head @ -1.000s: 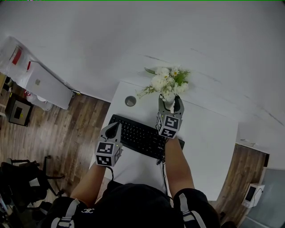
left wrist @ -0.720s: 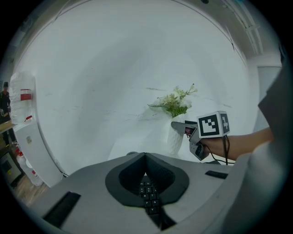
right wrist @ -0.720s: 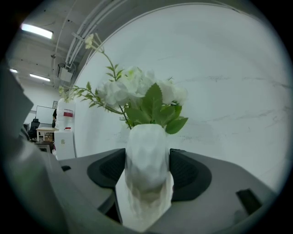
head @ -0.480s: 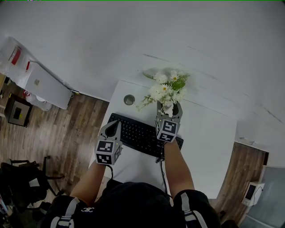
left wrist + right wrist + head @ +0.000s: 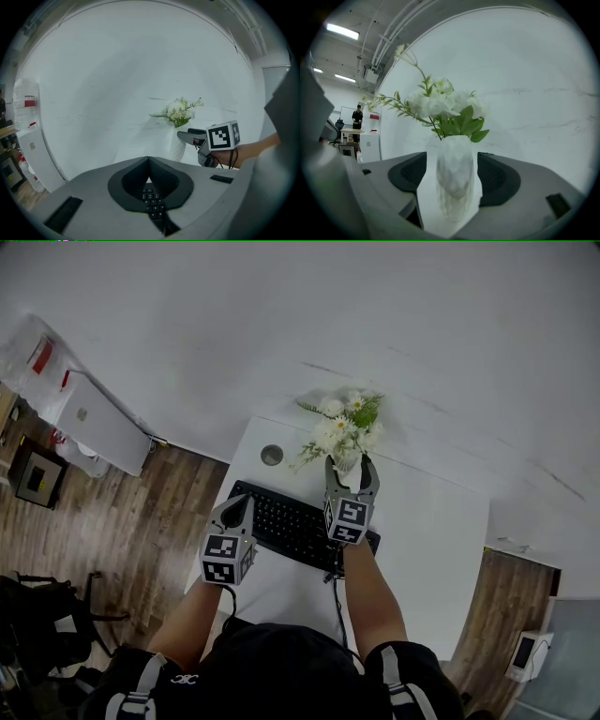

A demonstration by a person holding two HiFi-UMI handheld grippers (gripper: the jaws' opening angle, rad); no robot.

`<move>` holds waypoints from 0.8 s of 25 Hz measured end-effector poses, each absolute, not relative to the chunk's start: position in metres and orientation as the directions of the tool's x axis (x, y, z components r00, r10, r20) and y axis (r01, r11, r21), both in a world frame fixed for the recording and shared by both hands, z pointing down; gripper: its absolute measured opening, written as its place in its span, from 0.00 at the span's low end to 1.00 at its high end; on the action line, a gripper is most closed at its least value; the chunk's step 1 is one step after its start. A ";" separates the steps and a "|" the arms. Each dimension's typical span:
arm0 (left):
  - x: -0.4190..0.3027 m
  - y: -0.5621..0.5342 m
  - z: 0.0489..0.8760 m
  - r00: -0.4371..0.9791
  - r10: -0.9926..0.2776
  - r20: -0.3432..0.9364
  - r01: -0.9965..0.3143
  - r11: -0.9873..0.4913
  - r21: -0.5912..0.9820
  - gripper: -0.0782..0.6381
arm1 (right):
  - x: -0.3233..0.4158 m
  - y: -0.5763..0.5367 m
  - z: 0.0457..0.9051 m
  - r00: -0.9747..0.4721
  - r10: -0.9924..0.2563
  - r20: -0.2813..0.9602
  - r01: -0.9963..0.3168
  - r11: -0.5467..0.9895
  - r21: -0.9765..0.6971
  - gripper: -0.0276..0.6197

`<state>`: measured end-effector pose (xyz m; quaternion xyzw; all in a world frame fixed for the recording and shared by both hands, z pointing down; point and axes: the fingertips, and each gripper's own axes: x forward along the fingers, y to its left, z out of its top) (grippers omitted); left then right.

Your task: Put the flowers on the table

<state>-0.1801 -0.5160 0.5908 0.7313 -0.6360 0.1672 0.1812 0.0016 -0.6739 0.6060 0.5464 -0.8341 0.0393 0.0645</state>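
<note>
Vase (image 5: 348, 465) ×1 with flowers (image 5: 344, 423) ×1 bunch, standing on table (image 5: 431, 540) just behind keyboard (image 5: 291, 526) ×1. Right gripper (image 5: 352, 463) jaws opening, wider than a second ago, pads clear of vase. Left gripper (image 5: 240, 505) unmoved over keyboard, jaws together, empty.

Table (image 5: 427, 549): under the keyboard (image 5: 291, 526), reaching well to its right and behind it.
Round hole (image 5: 272, 455): in the table top, just behind the keyboard's left end.
Vase (image 5: 453, 180): standing on the table just behind the keyboard's right part.
Flowers (image 5: 343, 426): in the vase, further behind the keyboard.
Right gripper (image 5: 352, 465): over the keyboard's far edge, jaws opening on either side of the vase.
Left gripper (image 5: 240, 507): over the keyboard's left end.
Cabinet (image 5: 98, 423): well left of the keyboard, on the floor.
</note>
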 end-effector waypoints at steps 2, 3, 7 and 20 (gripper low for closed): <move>-0.176 -0.510 0.585 0.138 -0.874 0.466 -0.990 -0.128 0.053 0.11 | 0.005 -0.662 0.596 -0.396 -0.909 0.132 -0.917 0.399 -0.008 0.55; -0.174 -0.507 0.581 0.138 -0.878 0.459 -0.990 -0.129 0.052 0.11 | 0.007 -0.654 0.590 -0.400 -0.909 0.121 -0.916 0.400 -0.020 0.52; -0.168 -0.495 0.556 0.112 -0.915 0.389 -0.994 -0.104 0.039 0.11 | 0.022 -0.615 0.564 -0.418 -0.905 0.085 -0.906 0.408 -0.111 0.18; -0.134 -0.438 0.495 0.135 -0.965 0.223 -0.990 -0.122 0.070 0.11 | 0.062 -0.486 0.466 -0.480 -0.876 0.038 -0.876 0.478 -0.066 0.05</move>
